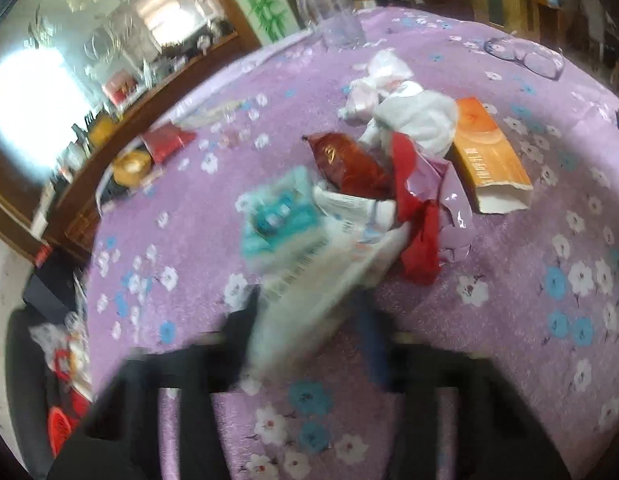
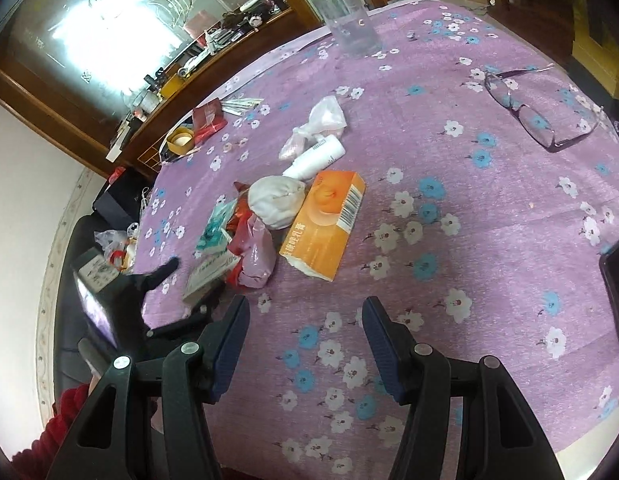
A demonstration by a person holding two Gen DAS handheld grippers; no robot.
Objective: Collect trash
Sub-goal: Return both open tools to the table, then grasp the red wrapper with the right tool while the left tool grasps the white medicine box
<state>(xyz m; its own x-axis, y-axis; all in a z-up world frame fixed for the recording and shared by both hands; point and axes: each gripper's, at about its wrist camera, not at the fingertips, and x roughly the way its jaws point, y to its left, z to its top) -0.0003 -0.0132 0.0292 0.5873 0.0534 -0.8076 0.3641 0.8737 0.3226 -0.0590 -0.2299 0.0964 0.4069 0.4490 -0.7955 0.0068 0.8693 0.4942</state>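
The left gripper (image 1: 309,320) has its fingers closed on the near end of a flat printed paper box (image 1: 309,276) at the trash pile's edge on the counter (image 2: 449,240) — light, crushable, likely slippery — while the right gripper (image 2: 305,316) hangs half-open, empty.

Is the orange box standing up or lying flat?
Lying flat: the orange box rests on a broad face on the tablecloth, barcode side showing.

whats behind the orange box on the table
A crumpled white wad touches the far-left side of the orange box, with a white bottle lying just beyond it. Whatever lies beneath the wad is covered.
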